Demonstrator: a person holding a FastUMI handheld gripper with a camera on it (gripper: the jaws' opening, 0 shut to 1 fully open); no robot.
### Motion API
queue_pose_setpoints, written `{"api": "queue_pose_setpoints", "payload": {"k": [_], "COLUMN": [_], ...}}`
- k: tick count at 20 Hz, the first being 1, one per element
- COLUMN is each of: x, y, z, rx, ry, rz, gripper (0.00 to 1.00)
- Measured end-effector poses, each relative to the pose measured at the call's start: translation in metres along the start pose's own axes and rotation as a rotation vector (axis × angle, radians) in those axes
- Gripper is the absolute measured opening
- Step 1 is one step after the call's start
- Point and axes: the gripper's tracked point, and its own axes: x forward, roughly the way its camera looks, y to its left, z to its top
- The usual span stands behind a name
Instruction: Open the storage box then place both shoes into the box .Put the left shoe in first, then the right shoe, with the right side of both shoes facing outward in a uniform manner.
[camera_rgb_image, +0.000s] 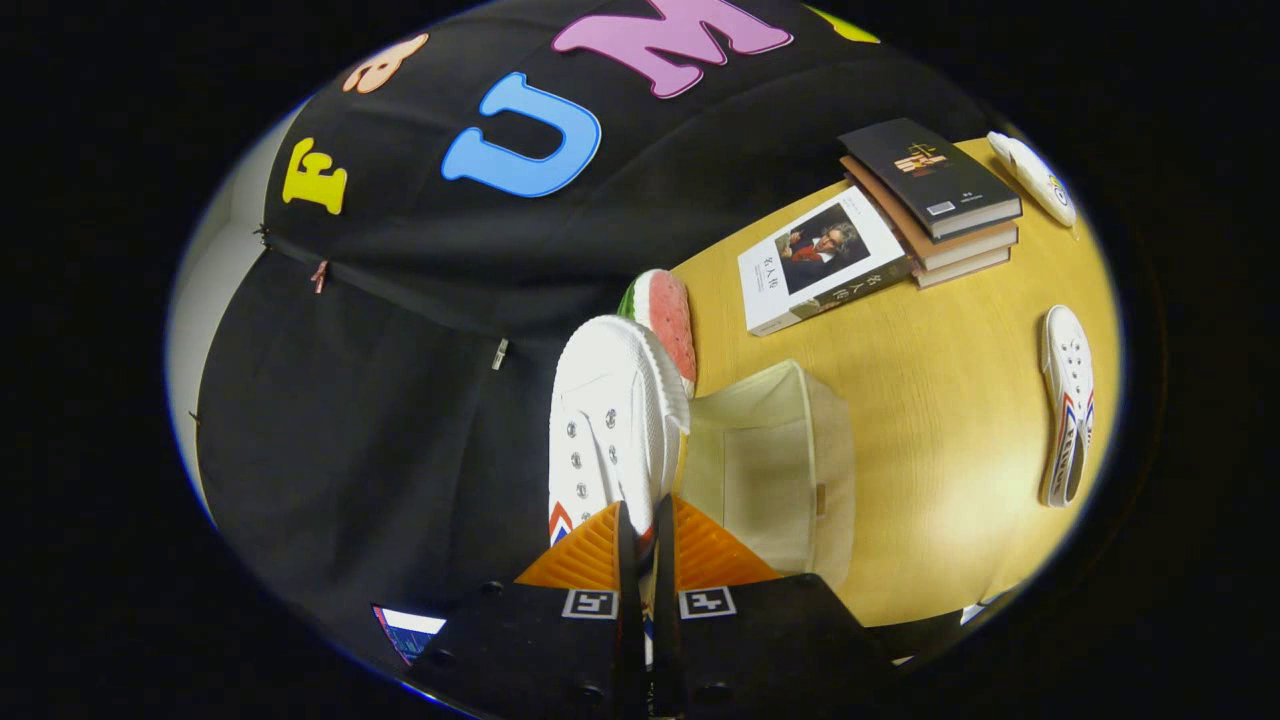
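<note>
My gripper is shut on a white canvas shoe, both fingers pinching its upper edge. The shoe hangs in the air, toe pointing away from me, its eyelets and red-blue side stripe showing. Just to the right of the held shoe stands the open beige fabric storage box on the yellow table; its inside looks bare. The second white shoe lies on its side on the table, well to the right of the box.
Beyond the box lie a white book and a stack of books. A watermelon-slice object sits behind the held shoe's toe. A white object rests past the book stack. The wooden table ends at the black cloth wall.
</note>
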Motion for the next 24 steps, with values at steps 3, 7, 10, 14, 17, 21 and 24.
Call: {"api": "queue_pose_setpoints", "payload": {"k": [3, 7, 10, 14, 17, 21, 24], "x": [0.035, 0.070, 0.087, 0.098, 0.105, 0.110, 0.114], "y": [-0.003, -0.016, -0.033, -0.044, -0.052, -0.058, -0.051], "z": [-0.025, -0.048, -0.054, -0.062, -0.065, -0.066, -0.067], "rx": [-0.028, -0.066, -0.063, -0.010, 0.023, 0.038, 0.059], "ry": [0.056, 0.082, 0.070, 0.094, 0.113, 0.134, 0.144], "rz": [-0.041, -0.105, -0.163, -0.188, -0.215, -0.241, -0.204], "gripper": [0.07, 0.08, 0.08, 0.07, 0.08, 0.08, 0.11]}}
